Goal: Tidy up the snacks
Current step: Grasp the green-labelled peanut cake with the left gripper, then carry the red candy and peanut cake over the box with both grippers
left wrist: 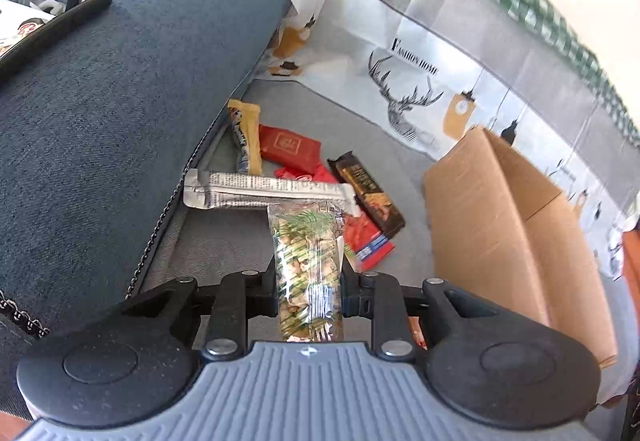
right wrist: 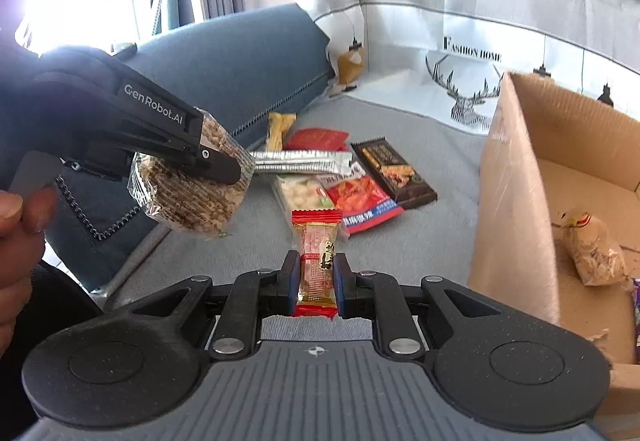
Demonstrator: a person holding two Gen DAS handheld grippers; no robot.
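Observation:
My left gripper is shut on a clear packet of puffed grain cake and holds it above the grey sofa seat. The right wrist view shows that left gripper at the left, with the grain cake packet in its jaws. My right gripper is shut on a small red-ended snack bar, lifted off the seat. Behind both lies a pile of snacks: a silver stick packet, a dark chocolate packet and a red chili packet. An open cardboard box stands to the right.
The box holds a pale bagged snack. A blue sofa arm rises at the left with a phone lying on it. A printed cloth covers the sofa back behind the pile. A person's hand grips the left tool.

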